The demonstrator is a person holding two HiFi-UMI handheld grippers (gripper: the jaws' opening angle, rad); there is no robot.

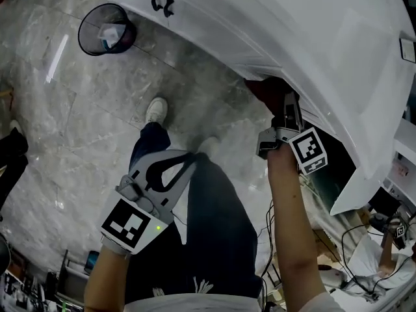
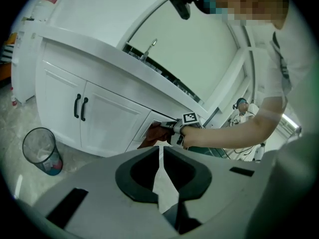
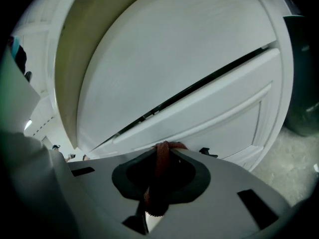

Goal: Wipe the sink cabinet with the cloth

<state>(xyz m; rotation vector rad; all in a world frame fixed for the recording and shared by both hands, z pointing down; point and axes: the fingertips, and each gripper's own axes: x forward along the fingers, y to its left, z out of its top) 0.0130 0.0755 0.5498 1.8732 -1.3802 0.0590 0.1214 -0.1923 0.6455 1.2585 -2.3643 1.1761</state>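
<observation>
- Our right gripper [image 3: 165, 147] clamps the red-brown cloth [image 3: 160, 169] and presses it against the white sink cabinet [image 3: 189, 59] front.
- Our left gripper [image 2: 160, 151] hangs well apart above the floor, jaws together on nothing.
- A mesh wastebasket [image 1: 104, 30] stands near the cabinet doors.

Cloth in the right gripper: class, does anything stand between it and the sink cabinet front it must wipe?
Nothing visible does. The right gripper is shut on the reddish-brown cloth, whose front end meets the white cabinet front. The left gripper, shut and empty, is well clear of it.
</observation>
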